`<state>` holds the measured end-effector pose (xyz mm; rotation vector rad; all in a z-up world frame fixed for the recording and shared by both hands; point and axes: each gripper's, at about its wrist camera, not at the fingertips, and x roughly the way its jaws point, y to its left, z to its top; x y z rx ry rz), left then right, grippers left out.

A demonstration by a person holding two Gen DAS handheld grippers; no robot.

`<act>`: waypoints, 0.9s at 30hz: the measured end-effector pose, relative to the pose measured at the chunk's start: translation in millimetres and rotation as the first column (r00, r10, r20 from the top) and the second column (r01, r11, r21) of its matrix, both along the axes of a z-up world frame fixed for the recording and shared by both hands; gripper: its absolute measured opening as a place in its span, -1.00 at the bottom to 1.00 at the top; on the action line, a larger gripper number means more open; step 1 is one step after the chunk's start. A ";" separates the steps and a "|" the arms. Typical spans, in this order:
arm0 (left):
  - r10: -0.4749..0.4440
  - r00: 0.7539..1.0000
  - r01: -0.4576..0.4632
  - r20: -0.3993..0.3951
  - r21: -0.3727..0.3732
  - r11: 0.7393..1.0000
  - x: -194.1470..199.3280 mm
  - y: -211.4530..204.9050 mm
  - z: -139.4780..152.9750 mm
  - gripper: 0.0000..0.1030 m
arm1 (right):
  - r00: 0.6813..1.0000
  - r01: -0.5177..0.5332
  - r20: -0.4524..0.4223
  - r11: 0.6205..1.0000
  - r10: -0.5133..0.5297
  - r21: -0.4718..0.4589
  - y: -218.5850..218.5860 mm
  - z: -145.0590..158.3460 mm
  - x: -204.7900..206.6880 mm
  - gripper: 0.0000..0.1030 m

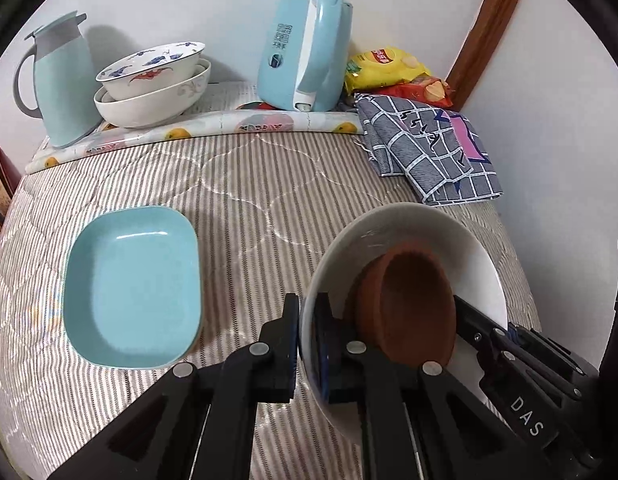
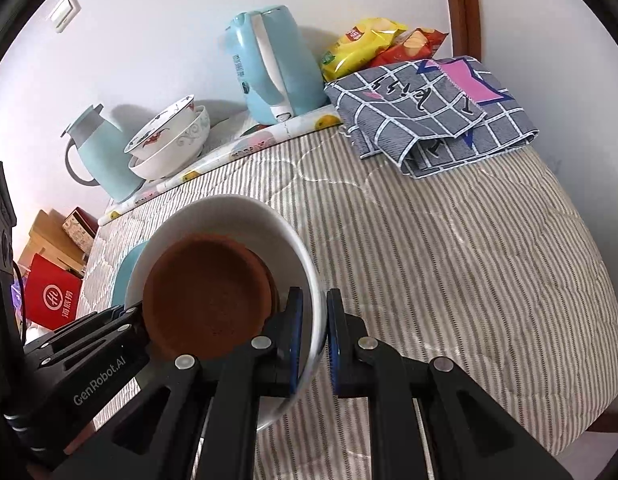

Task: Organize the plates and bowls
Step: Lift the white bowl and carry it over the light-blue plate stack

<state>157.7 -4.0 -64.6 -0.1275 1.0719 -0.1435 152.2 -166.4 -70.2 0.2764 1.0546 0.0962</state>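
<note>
Black jaws of the left gripper (image 1: 307, 344) are clamped on the near rim of a white bowl (image 1: 409, 232), one finger outside the wall and one inside. At the opposite rim the same white bowl (image 2: 229, 208) is pinched by the right gripper (image 2: 314, 340) in the same manner. The bowl is held between the two tools above the striped quilted cover (image 1: 249, 192), tilted, and a brown dish (image 1: 409, 300) is seen lying inside it against the lower wall. Just beside it, on the cover, a pale blue square dish (image 1: 133, 288) is set. Further back, two stacked patterned bowls (image 1: 153, 84) are placed on a fruit-print mat (image 1: 213, 128), between a blue jug (image 1: 61, 80) and a blue kettle (image 1: 305, 48). A folded checked cloth (image 1: 429, 148) is laid at the right, with snack packets (image 1: 389, 68) behind it.
</note>
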 end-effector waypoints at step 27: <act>0.100 0.995 -0.100 0.011 -0.024 0.995 9.0 62.2 3.5 -0.84 | 0.997 -0.081 0.003 0.997 0.081 0.016 52.7 4.3 26.9 -0.78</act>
